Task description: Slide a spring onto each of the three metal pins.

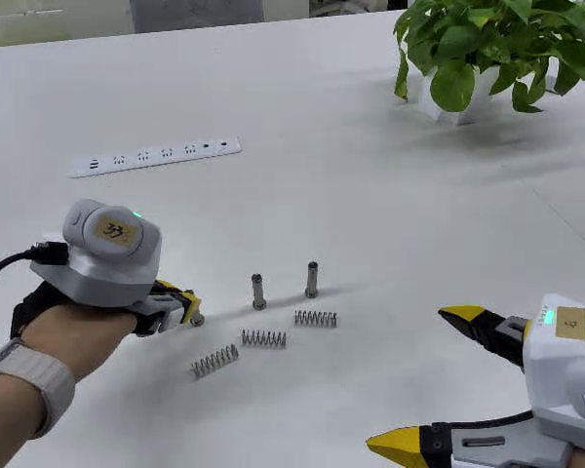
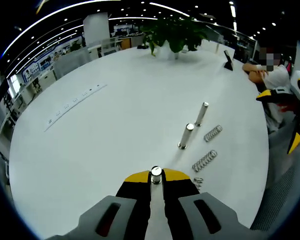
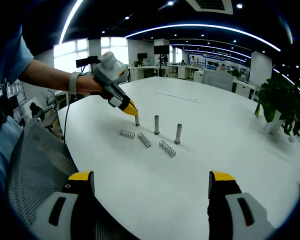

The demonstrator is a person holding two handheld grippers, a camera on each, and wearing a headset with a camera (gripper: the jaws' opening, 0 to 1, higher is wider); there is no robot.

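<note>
Hard to see leftmost pin, mostly hidden between tips of left gripper, pinched there. Right gripper spread wide, empty, near right. Springs flat just near of free pins.

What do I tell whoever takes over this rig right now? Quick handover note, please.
Left gripper: shut on the leftmost pin, which stands on the table.
Right gripper: open, holding nothing, well back from the parts.
Middle pin and right pin: upright, bare.
Springs: three, lying flat on the table beside the pins.
Done: no spring is on a pin yet.
Left: all three springs go onto the pins.
</note>
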